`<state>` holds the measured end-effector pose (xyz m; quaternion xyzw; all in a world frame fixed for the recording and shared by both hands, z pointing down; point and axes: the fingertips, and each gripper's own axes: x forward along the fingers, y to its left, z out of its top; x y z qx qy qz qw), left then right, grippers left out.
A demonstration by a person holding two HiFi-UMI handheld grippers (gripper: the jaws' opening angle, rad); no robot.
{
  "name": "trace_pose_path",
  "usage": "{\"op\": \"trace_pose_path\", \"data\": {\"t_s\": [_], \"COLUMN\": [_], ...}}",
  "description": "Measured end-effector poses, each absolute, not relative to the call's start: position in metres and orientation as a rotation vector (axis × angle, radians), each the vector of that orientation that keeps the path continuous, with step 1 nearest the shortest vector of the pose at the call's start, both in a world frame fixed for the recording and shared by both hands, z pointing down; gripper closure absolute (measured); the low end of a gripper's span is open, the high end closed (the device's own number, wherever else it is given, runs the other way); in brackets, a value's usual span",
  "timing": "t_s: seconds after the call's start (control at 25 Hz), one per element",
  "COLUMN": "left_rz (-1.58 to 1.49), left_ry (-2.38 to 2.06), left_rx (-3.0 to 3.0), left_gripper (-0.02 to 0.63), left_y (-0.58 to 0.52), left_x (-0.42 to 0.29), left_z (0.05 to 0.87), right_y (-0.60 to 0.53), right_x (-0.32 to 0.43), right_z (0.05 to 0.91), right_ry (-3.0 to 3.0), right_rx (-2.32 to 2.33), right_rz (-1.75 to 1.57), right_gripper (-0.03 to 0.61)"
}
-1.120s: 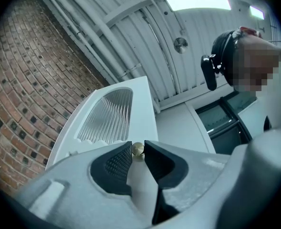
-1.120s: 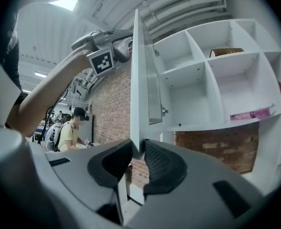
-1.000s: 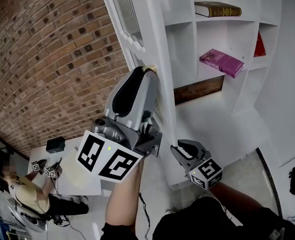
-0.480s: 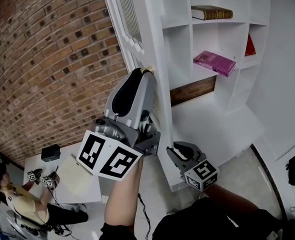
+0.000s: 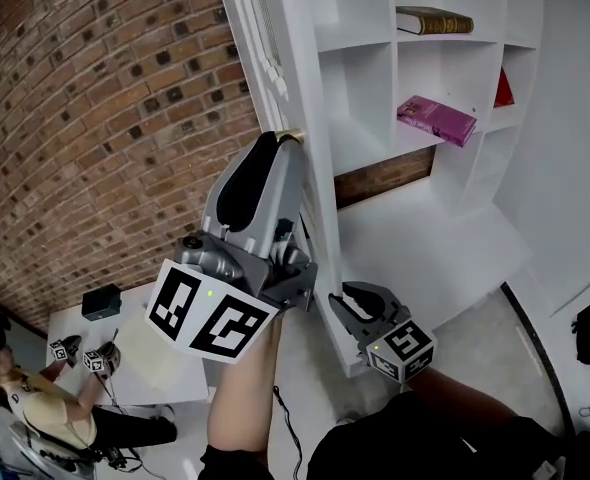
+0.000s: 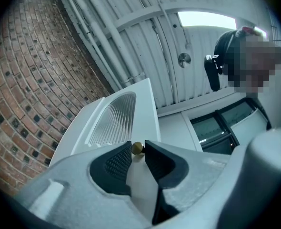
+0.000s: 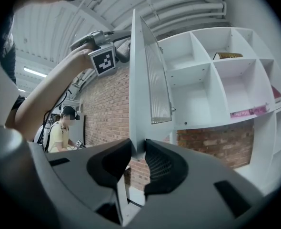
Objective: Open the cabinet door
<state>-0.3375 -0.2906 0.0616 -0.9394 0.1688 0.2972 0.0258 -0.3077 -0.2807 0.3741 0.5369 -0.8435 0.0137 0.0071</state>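
The white cabinet door [image 5: 275,48] with its ribbed glass pane stands swung out from the shelves, edge-on in the head view. My left gripper [image 5: 289,140] points upward and is shut on the small brass knob [image 6: 137,148], which sits between its dark pads [image 6: 117,162]. Lower down, my right gripper [image 5: 361,296] holds the door's bottom corner [image 7: 137,149] between its fingers, level with the floor. Its jaws are opening slightly, though the door's edge still fills the gap. The right gripper view shows the door [image 7: 150,80] rising straight up from the jaws.
The open shelves [image 5: 375,38] hold a brown book [image 5: 437,20], a pink book [image 5: 435,118] and a red one [image 5: 502,88]. A brick wall [image 5: 105,118] is at the left. A seated person [image 5: 25,398] and a table [image 5: 145,363] with a black box [image 5: 105,301] are at lower left.
Both grippers have shifted a little to the left together with the door, which has swung further away from the shelves. Both grips look the same.
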Motion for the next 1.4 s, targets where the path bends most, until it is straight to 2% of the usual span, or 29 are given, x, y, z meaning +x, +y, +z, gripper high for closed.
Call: {"op": "trace_pose_path", "data": {"t_s": [0.64,1.0,1.16,1.24,1.4], "left_rz": [0.868,0.788,0.779,0.769,0.707], "left_ry": [0.471,0.588,0.642,0.706,0.812], "left_rx": [-2.936,-2.862,-2.891,-2.904,-2.989], "left_gripper": [0.52,0.52,0.521,0.525,0.581], "left_y": [-0.294,-0.29,-0.287,-0.288,-0.285], "left_x": [-0.345,-0.354,-0.37,-0.383,-0.403], "left_z": [0.063,0.075,0.108,0.135,0.214], "right_y": [-0.282,-0.26,-0.242,-0.231,-0.207], "right_x": [-0.316,-0.298,-0.278,-0.266,-0.249], "right_z": [0.376,0.369,0.375,0.379,0.398], "right_ry": [-2.619,-2.624,-2.593,-2.572,-2.509], "right_rx": [1.758,1.801,1.813,1.836,1.862], "right_rz": [0.068,0.112,0.149,0.169,0.19], "right_gripper": [0.488,0.489,0.494,0.519,0.568]}}
